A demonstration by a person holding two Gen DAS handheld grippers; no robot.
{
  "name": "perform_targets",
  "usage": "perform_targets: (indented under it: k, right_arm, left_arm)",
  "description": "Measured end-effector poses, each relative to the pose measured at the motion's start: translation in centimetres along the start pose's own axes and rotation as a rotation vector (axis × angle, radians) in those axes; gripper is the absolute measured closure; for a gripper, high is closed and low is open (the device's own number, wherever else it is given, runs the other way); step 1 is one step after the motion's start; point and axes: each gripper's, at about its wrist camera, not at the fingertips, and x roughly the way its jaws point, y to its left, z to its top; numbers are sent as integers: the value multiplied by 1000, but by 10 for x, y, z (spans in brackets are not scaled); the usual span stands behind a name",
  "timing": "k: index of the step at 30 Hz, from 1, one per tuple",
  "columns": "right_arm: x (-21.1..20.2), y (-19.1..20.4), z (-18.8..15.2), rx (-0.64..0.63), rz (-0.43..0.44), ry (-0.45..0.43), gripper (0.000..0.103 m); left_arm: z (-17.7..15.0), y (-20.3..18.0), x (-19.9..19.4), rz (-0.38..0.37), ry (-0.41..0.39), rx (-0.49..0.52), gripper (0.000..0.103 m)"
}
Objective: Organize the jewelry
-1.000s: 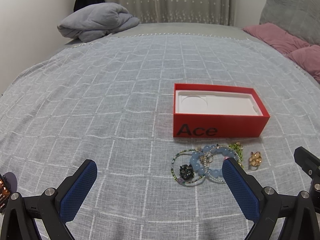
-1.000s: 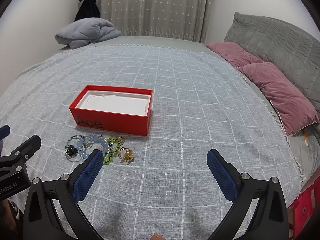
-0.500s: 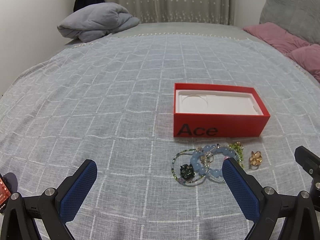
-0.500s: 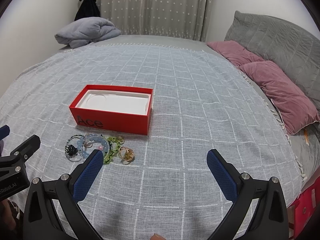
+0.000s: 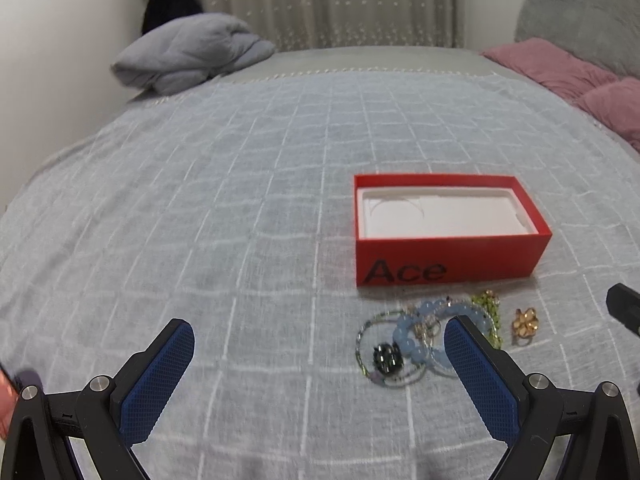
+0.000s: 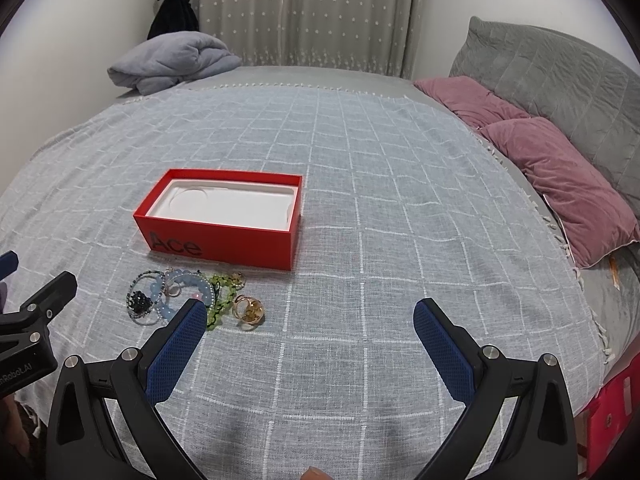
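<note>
Bed point(image 6: 380, 200) with grey checked cover fills frame. Red box point(image 6: 224, 236) left of centre, open, white insert bare. Bracelet pile point(image 6: 172, 296) just below box; gold ring point(image 6: 248, 310) beside pile, right. Left gripper point(image 5: 320, 356) and right gripper point(image 6: 310, 320) both spread wide, holding nothing, lower frame.

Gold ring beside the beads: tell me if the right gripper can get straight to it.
Probably yes. The gold ring lies apart from the beads on bare bedspread, the right gripper is open and empty, and nothing lies between them.
</note>
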Motion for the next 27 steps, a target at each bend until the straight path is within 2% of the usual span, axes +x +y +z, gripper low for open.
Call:
perform_targets:
  k: [4, 7, 9, 12, 13, 15, 17, 23, 26, 27]
  right_arm:
    - [8, -7, 6, 7, 14, 10, 0]
    - [23, -14, 12, 14, 49, 52, 0]
    - [35, -19, 15, 29, 84, 94, 0]
    - [51, -19, 17, 21, 139, 151, 0]
    - [57, -16, 18, 0, 168, 171, 0]
    - [65, -11, 16, -41, 283, 196, 0]
    - [74, -7, 14, -63, 343, 213, 0]
    - [94, 1, 4, -158, 395, 223, 0]
    - [105, 1, 0, -157, 418, 262, 8]
    - [108, 1, -1, -157, 424, 274, 12]
  left_arm:
    - [11, 0, 17, -26, 39, 72, 0]
    - [12, 3, 30, -84, 90, 52, 0]
    - [13, 4, 45, -144, 154, 73, 0]
    - [9, -1, 51, -165, 133, 140, 0]
    - [6, -2, 53, -170, 127, 161, 0]
    - [0, -3, 59, -205, 126, 200, 0]
    - [-6, 0, 65, -238, 137, 217, 0]
    - [-19, 9, 84, -347, 211, 225, 20]
    - [-18, 8, 92, -358, 222, 234, 25]
    - [-17, 8, 94, -355, 224, 232, 30]
